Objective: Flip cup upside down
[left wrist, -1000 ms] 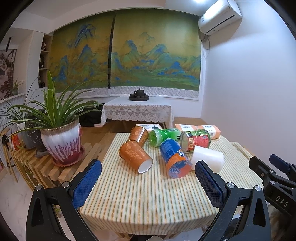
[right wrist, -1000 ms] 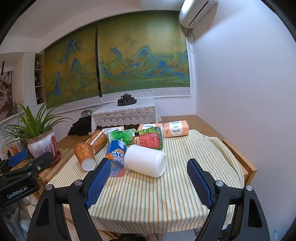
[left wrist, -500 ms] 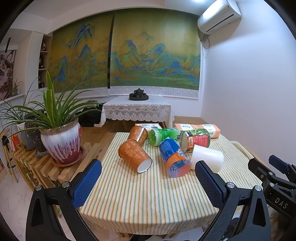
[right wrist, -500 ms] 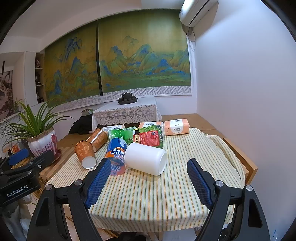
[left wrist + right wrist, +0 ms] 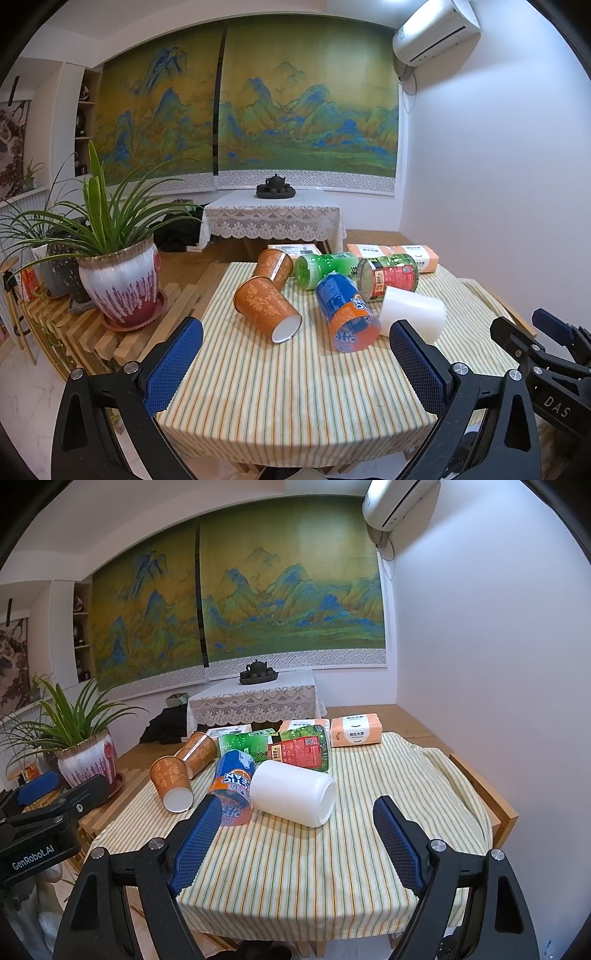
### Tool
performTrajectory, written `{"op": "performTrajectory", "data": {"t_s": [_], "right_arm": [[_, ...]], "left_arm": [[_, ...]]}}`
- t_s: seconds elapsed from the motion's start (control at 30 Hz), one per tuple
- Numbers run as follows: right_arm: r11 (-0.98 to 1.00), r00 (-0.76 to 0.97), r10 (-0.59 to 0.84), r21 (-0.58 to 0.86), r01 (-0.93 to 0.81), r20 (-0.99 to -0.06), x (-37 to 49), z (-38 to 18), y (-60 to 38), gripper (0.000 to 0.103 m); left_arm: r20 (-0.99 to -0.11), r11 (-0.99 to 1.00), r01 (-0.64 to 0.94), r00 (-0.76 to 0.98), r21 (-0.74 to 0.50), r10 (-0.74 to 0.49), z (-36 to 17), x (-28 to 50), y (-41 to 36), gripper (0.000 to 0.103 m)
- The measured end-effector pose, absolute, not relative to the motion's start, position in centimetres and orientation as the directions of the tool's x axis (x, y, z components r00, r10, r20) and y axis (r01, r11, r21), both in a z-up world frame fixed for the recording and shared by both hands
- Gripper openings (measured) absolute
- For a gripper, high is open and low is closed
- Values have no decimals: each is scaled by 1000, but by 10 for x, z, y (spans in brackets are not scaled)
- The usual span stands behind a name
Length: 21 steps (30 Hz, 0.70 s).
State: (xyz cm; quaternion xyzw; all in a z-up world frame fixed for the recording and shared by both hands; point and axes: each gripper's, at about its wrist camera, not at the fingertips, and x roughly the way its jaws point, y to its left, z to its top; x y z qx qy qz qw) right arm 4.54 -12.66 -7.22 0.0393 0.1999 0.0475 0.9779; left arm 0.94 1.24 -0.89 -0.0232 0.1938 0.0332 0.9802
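From your left wrist view, your left gripper (image 5: 295,360) hangs short of the striped table (image 5: 288,398), jaws wide and holding nothing. The orange cup (image 5: 266,309) lies on its side at about 11 o'clock from it — the blue cup (image 5: 345,312) and white cup (image 5: 412,314) toward 1 o'clock.

From your right wrist view, your right gripper (image 5: 297,843) is also spread wide and empty — the white cup (image 5: 293,792) lies at 12 o'clock, the orange cup (image 5: 171,782) toward 10.

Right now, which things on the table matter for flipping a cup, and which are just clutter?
Job:
- white cup, on its side
- two orange cups, on their sides
- blue cup, on its side
- both grippers, open

Clutter:
- green bottle
- jar
- tissue packs
- potted plant
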Motion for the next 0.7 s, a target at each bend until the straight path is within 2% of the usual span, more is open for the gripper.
{"op": "performTrajectory", "data": {"t_s": [0.2,0.3,0.47,0.7], "right_arm": [[991,904,127,94,-96,-407,55,-77,-128,81],[987,893,160,87,-135,-420,63,-81,-132,85],[965,868,254,53,-257,-427,86,-85,-140,88],[905,758,405,106,-412,-511,146,-101,-165,89]], "left_arm": [[-399,997,-67,916,-39,46,-12,15,12,102],[-406,997,-67,913,-33,47,-15,19,12,102],[-415,997,-77,908,-23,61,-19,22,15,102],[-442,997,-74,895,-18,58,-28,30,16,102]]}}
